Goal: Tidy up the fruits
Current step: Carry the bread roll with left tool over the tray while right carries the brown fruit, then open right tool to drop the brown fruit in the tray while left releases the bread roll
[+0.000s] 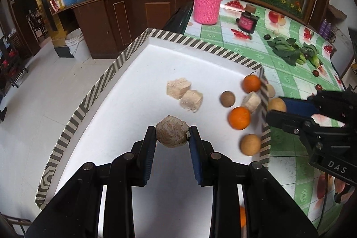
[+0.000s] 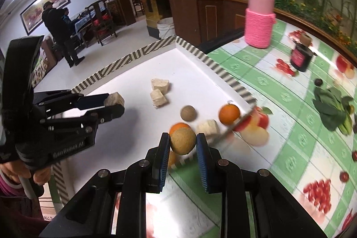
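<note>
Two tools grip: left tool [image 1: 172,135] rough lump [image 1: 172,134], right tool [image 2: 182,141] tan ball [image 2: 183,141].

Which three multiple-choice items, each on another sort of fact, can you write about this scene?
1. Where do the leafy greens lie?
A. in the striped tray
B. on the tablecloth
C. on the floor

2. What colour is the bottle's knitted sleeve?
A. pink
B. blue
C. yellow

3. What is the left gripper doing?
A. open, empty
B. shut on the rough beige lump
C. shut on an orange

Key: 1 B, they rest on the green cloth; 2 A, the wool is pink; 3 B, both pads press the lump.
</note>
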### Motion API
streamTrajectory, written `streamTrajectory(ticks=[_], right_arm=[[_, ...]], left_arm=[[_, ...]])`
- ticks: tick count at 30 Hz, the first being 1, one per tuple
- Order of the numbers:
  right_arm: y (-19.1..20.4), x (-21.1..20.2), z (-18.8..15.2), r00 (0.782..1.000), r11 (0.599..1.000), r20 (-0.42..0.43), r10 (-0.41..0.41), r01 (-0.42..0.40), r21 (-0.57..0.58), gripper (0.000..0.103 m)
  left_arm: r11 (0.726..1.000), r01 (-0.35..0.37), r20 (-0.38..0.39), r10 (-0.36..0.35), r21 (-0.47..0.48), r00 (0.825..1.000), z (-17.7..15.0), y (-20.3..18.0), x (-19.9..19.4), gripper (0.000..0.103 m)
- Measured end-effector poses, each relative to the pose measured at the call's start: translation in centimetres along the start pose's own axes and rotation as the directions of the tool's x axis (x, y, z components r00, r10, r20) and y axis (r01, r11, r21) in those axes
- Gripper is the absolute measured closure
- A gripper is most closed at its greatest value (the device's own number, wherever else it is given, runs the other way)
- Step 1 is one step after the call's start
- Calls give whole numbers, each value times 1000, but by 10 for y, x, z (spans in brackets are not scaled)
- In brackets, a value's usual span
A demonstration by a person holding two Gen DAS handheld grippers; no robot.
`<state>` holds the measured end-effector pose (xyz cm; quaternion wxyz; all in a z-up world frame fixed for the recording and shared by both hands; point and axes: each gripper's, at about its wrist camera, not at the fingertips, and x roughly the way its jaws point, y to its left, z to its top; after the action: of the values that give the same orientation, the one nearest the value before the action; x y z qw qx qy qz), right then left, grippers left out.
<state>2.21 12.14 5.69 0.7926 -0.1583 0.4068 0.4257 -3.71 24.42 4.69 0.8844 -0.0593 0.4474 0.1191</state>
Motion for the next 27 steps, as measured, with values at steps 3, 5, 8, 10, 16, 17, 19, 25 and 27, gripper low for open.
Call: streamTrajectory(ticks=[3, 5, 8, 10, 16, 17, 19, 25, 27], right_arm=[[8, 17, 9, 1000, 1000, -24, 13, -14, -28, 78], [14, 27, 13, 999, 999, -39, 19, -21, -45, 78], [21, 38, 18, 998, 997, -55, 32, -36, -66, 79], [26, 47, 20, 997, 996, -71, 37, -43, -84, 79], [28, 61, 23, 996, 995, -88, 27, -36, -97, 79], [27, 61, 23, 996, 995, -87, 28, -36, -95, 79], [25, 59, 23, 996, 995, -82, 27, -34, -89, 79], [16, 44, 20, 998, 998, -63, 9, -14, -66, 75], [15, 39, 18, 998, 998, -57, 9, -13, -56, 67]], left_arm=[[1000, -2, -25, 2, -8, 1000, 0, 3, 8, 76], [1000, -11, -34, 11, -9, 999, 0, 4, 13, 76], [1000, -16, -44, 15, -12, 999, 1, 6, 17, 76], [1000, -20, -51, 19, -13, 999, 1, 8, 20, 76], [1000, -22, -64, 21, -14, 998, 0, 10, 24, 76], [1000, -23, -66, 22, -15, 998, 0, 10, 25, 76], [1000, -22, -67, 21, -16, 998, 0, 10, 26, 76], [999, -36, -72, 34, -20, 997, 0, 9, 28, 76], [999, -47, -66, 45, -27, 997, 0, 11, 27, 76]])
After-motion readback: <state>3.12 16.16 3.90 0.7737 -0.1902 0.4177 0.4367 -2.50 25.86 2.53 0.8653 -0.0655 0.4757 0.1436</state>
